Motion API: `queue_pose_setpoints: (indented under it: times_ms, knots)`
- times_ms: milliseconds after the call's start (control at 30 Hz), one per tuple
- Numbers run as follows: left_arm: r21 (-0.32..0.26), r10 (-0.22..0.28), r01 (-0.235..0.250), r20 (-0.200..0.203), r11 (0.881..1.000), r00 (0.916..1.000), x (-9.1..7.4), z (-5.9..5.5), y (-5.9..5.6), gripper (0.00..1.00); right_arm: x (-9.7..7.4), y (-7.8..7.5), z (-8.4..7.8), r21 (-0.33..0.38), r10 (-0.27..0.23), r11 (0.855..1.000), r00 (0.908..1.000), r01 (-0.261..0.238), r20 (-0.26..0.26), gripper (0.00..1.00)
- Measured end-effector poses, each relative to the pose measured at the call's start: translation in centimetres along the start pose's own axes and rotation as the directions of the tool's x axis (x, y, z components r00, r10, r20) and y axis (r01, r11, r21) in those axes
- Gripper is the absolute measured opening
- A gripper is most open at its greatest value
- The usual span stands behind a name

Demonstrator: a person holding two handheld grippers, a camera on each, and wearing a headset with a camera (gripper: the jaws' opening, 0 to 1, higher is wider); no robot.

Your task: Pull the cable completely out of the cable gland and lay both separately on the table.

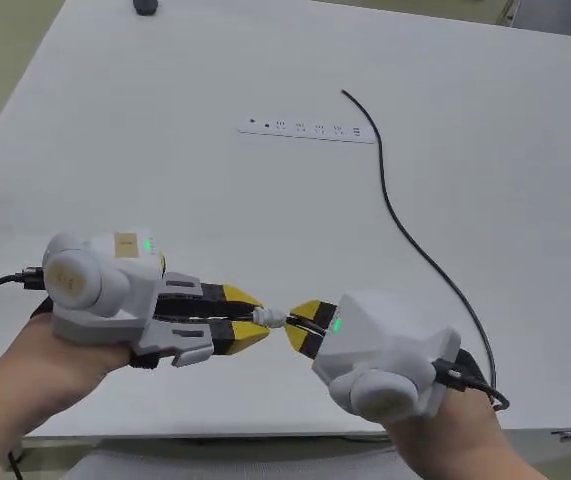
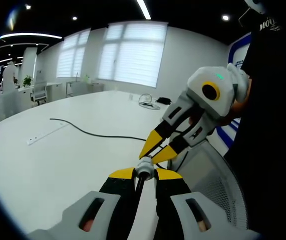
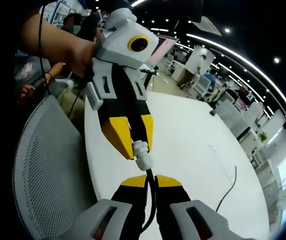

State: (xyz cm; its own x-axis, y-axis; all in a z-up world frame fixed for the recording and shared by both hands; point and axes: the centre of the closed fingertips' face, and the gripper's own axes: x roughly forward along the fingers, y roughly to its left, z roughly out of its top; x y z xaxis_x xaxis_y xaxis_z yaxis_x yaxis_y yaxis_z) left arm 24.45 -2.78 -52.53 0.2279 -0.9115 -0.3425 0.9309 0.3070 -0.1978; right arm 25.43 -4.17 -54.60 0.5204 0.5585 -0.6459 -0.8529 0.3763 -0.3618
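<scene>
Head view: cable gland (image 1: 271,319) is in the air above the near edge of the surface (image 1: 215,190). The left hand-held gripper (image 1: 258,319) has its jaws closed on the gland. The right hand-held gripper (image 1: 296,324) sits nose to nose just right of the gland, jaws almost together. What it grips is too small to tell here. Beyond the gland, lying flat: 1 power strip (image 1: 305,129), 1 long black lead (image 1: 405,225), 1 small dark object (image 1: 145,6) at the far edge.

Left gripper view: 1 gland (image 2: 144,169), clamped right at this gripper's jaw tips. The right gripper's yellow tips are just past the gland, nearly touching it. There is a dark line behind the gland between the jaws. Can't tell whether it's cable or just the gap.

Right gripper view: 1 black cable (image 3: 151,192) runs out of the gland's near end and down between this gripper's jaws, which are pinched onto it with only a slit left. The mesh chair (image 3: 47,165) is below the gland.

Status, my read: both grips are set, but no separation yet. The cable is still seated in the gland and neither is on the surface. Still to do: full pull-out, then two separate placements. Count: 2 grippers, 1 gland, 1 cable.
</scene>
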Motion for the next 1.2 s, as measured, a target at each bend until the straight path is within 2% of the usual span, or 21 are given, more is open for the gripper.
queue_pose_setpoints:
  times_ms: [267, 400, 567, 667, 767, 867, 900, 933, 967, 1067, 1200]
  knots:
    - [0.000, 0.002, -0.002, 0.016, 1.000, 0.9999, -0.4, 0.4, 0.3, 0.15, -0.2, -1.3, -1.7, 0.123, -0.031, 0.992, 0.9993, 0.033, -0.020, 0.00]
    - [0.001, 0.004, -0.004, 0.019, 1.000, 0.9998, -0.4, 0.5, 0.3, 0.15, -0.1, -1.7, -2.3, 0.235, -0.038, 0.971, 0.9992, 0.039, -0.010, 0.00]
    - [0.004, 0.005, -0.006, 0.018, 1.000, 0.9998, -0.4, 0.6, 0.4, 0.15, 0.2, -2.2, -3.9, 0.390, -0.037, 0.920, 0.9992, 0.039, -0.013, 0.01]
    - [0.007, 0.007, -0.008, 0.018, 1.000, 0.9998, -0.5, 0.7, 0.4, 0.15, 0.3, -2.5, -4.9, 0.423, -0.040, 0.905, 0.9988, 0.048, -0.028, 0.01]
    - [0.006, 0.008, -0.008, 0.016, 1.000, 0.9998, -0.5, 0.6, 0.4, 0.15, 0.5, -2.7, -6.2, 0.510, -0.039, 0.859, 0.9985, 0.053, -0.039, 0.01]
    - [0.006, 0.008, -0.008, 0.018, 1.000, 0.9998, -0.4, 0.7, 0.3, 0.15, 0.7, -3.2, -7.5, 0.552, -0.045, 0.831, 0.9977, 0.066, -0.051, 0.01]
    - [0.006, 0.009, -0.009, 0.021, 1.000, 0.9997, -0.4, 0.8, 0.3, 0.15, 0.7, -3.5, -7.9, 0.571, -0.052, 0.818, 0.9972, 0.073, -0.053, 0.01]
    - [0.005, 0.009, -0.009, 0.021, 1.000, 0.9997, -0.4, 0.8, 0.4, 0.15, 0.7, -3.7, -8.2, 0.604, -0.057, 0.793, 0.9969, 0.078, -0.054, 0.01]
    - [0.005, 0.010, -0.010, 0.021, 1.000, 0.9997, -0.4, 0.8, 0.4, 0.15, 0.7, -3.9, -8.5, 0.621, -0.061, 0.779, 0.9964, 0.085, -0.059, 0.01]
    - [0.006, 0.012, -0.012, 0.023, 1.000, 0.9997, -0.4, 0.9, 0.4, 0.15, 0.6, -4.5, -9.0, 0.638, -0.070, 0.764, 0.9954, 0.095, -0.065, 0.01]
    - [0.010, 0.009, -0.009, 0.028, 1.000, 0.9996, -0.4, 1.1, 0.4, 0.15, 0.6, -4.9, -9.7, 0.679, -0.087, 0.726, 0.9938, 0.111, -0.069, 0.01]
